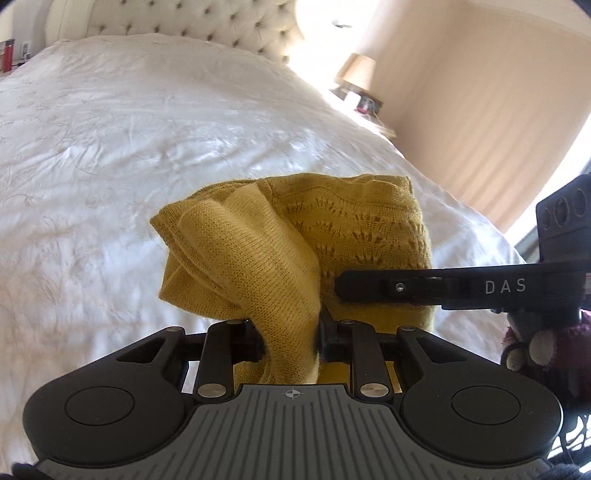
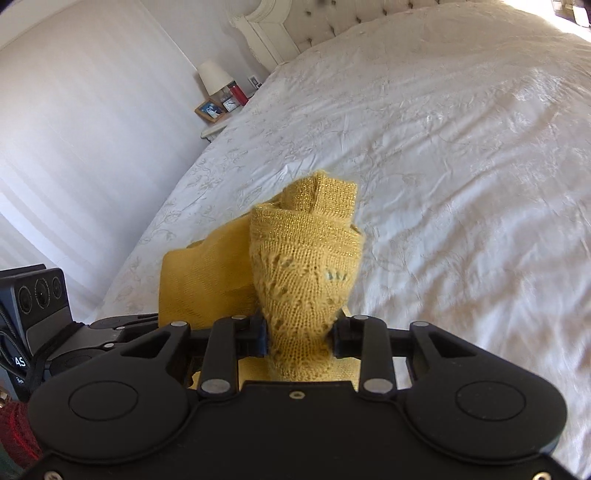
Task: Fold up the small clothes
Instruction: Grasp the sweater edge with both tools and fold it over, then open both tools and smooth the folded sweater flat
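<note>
Left wrist view shows the left gripper (image 1: 290, 338) and right gripper (image 2: 301, 338) each clamped on bunched yellow knit garment (image 1: 295, 236) held above the bed (image 1: 110, 147); uneven pulling could slip the loose knit free

**Head count of what sits in front of you**

You have one yellow knitted garment (image 1: 295, 236) in play, and nothing else of its kind shows. You are working with two grippers: your left gripper (image 1: 290, 338) and your right gripper (image 2: 301, 338), each with its two jaws closed against a bunch of that knit. There is one bed (image 1: 110, 147) under it all, with one tufted headboard (image 1: 192, 18). You can count two lamps, one (image 1: 356, 72) in the left wrist view and one (image 2: 214, 77) in the right wrist view. Beside the second lamp stand one framed picture (image 2: 209, 109), one small clock (image 2: 231, 105) and one red bottle (image 2: 239, 95).
</note>
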